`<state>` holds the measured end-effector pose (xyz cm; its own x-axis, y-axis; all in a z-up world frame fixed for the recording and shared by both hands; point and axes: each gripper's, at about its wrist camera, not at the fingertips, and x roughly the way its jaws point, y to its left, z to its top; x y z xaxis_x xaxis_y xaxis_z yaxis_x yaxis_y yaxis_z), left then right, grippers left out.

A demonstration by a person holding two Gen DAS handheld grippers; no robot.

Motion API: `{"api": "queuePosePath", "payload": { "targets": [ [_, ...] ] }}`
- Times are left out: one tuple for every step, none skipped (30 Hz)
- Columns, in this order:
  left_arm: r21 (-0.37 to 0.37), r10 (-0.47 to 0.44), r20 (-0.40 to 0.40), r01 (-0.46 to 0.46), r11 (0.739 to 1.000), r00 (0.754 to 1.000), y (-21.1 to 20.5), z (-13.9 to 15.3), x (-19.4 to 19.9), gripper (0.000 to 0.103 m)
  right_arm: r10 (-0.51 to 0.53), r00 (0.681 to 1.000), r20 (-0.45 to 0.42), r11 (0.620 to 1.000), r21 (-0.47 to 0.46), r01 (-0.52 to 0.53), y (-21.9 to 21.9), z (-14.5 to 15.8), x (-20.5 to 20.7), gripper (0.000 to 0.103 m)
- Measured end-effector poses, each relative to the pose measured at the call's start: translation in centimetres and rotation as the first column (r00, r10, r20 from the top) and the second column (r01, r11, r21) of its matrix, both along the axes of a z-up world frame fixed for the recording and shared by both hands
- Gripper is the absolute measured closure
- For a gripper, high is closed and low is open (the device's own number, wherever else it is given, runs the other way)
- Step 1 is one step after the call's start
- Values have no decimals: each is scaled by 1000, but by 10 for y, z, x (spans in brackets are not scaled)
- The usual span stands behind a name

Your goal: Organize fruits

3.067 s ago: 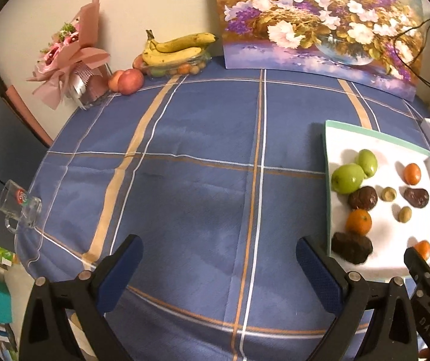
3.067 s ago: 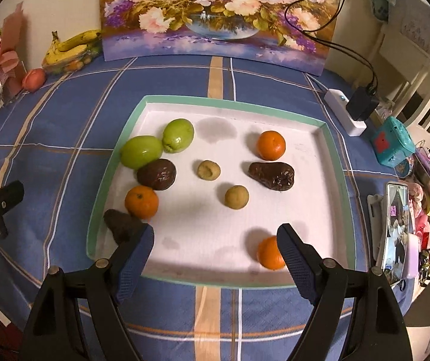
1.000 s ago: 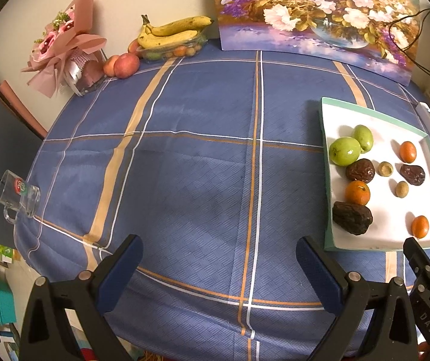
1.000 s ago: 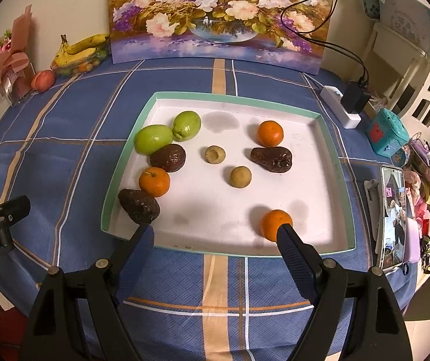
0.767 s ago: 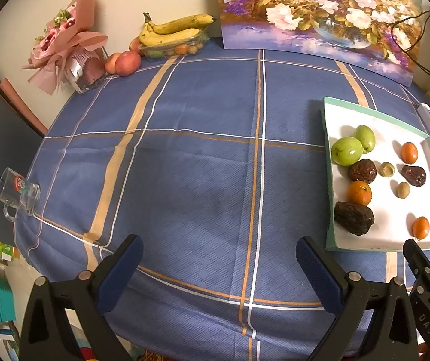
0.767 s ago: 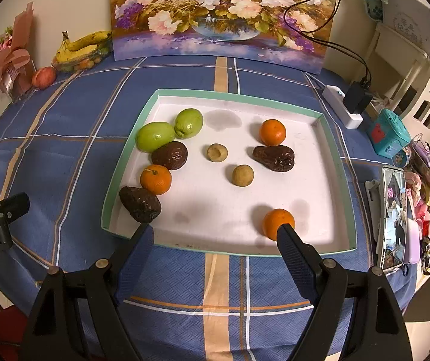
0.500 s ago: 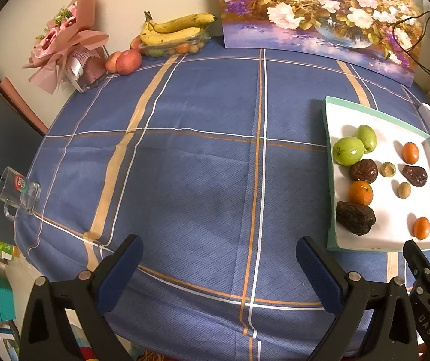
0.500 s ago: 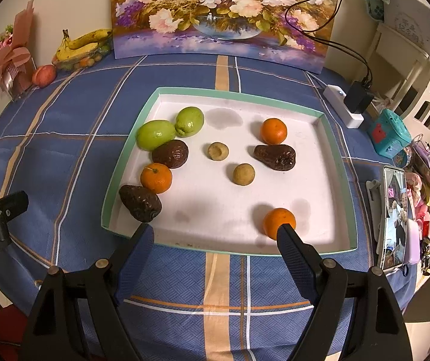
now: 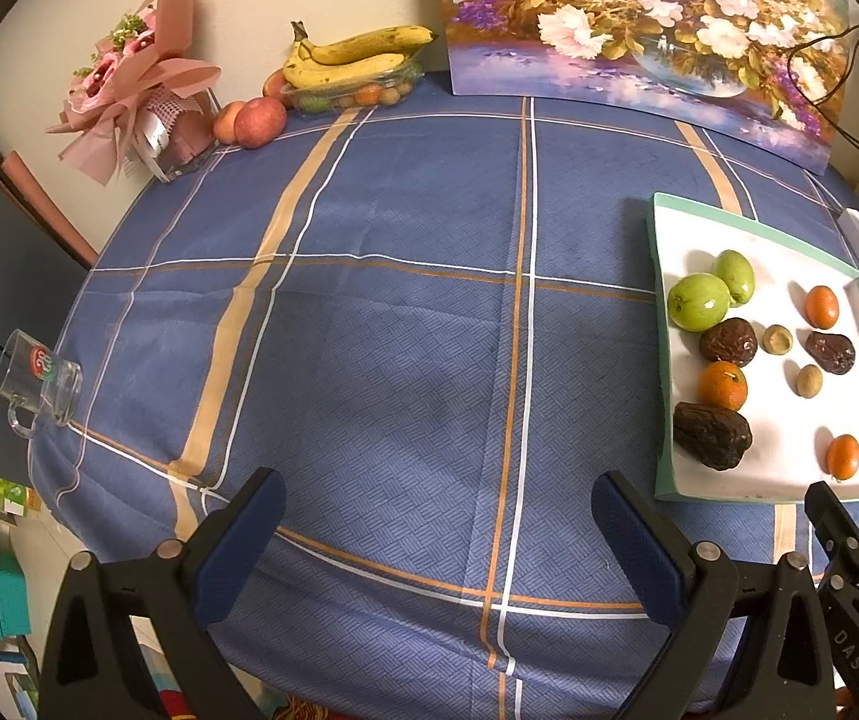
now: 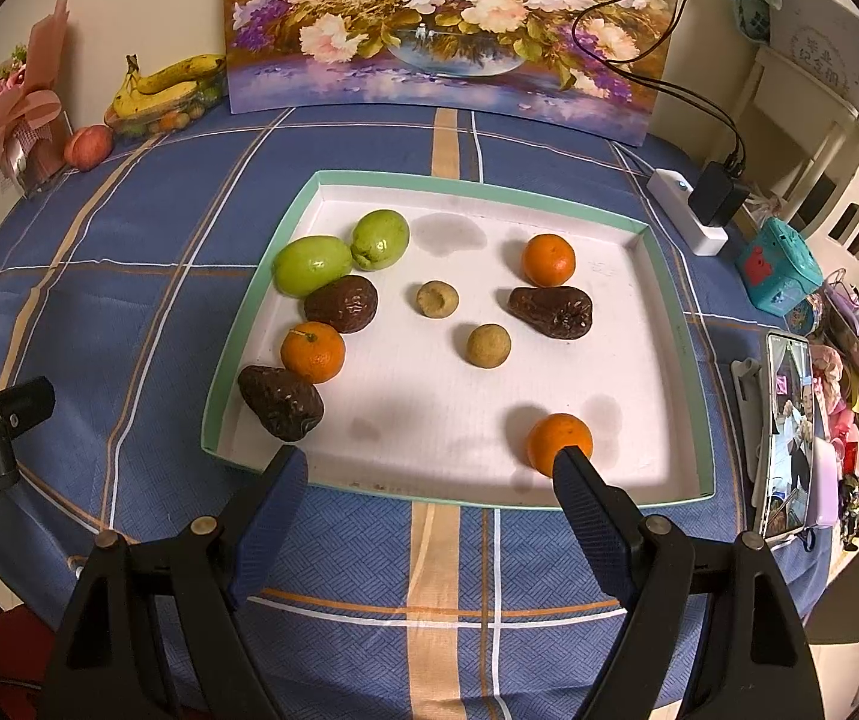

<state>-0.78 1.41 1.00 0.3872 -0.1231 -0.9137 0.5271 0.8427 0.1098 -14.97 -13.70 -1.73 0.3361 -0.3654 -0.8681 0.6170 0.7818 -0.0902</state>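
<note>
Left wrist view: the left gripper (image 9: 432, 501) hangs over the near part of a counter (image 9: 405, 324) covered in a blue plaid cloth, its jaws wide apart with nothing between them. A white tray with a green rim (image 9: 663, 420) sits at the right side of the counter, carrying two green fruits (image 9: 699, 302) touching each other, three oranges (image 9: 722, 384), three dark wrinkled fruits (image 9: 711, 435) and two small tan ones (image 9: 809, 380). Against the far wall stand a flower painting (image 9: 639, 24), a clear box topped with bananas (image 9: 348, 63), two apples (image 9: 258, 122) and a pink-wrapped bouquet (image 9: 135, 78). A glass mug (image 9: 39, 381) stands at the counter's left edge. Part of the right gripper shows at the lower right corner.

Right wrist view: the right gripper (image 10: 429, 468) is poised above the tray's near rim (image 10: 459, 495), jaws spread wide and clamped on nothing. The fruits lie loose in the tray: the green pair (image 10: 312, 264) at the far left, a dark fruit (image 10: 342, 303) and an orange (image 10: 313, 352) below them, another dark fruit (image 10: 280, 402) in the near left corner. One orange (image 10: 558, 441) lies just beyond the right fingertip (image 10: 573, 468); whether they touch cannot be told. A power strip (image 10: 690, 210), a teal box (image 10: 780, 267) and a phone (image 10: 786, 432) line the counter's right side.
</note>
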Motion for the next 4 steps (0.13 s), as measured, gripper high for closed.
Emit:
{"api": "queuePosePath", "payload": {
  "targets": [
    [0,3,5,-3,1000,1000,0,1,-1,0,0,1000,0,1000,0,0,0,0,0,19],
    [-2,5,14,-5,1000,1000,1,2,-2,0,0,1000,-1,1000,0,0,0,0,0,18],
    [-5,6,18,-6,1000,1000,2,3,-2,0,0,1000,0,1000,0,0,0,0,0,19],
    [-7,6,15,-6,1000,1000,1,3,-2,0,1,1000,0,1000,0,-1,0,0,0,18]
  ]
}}
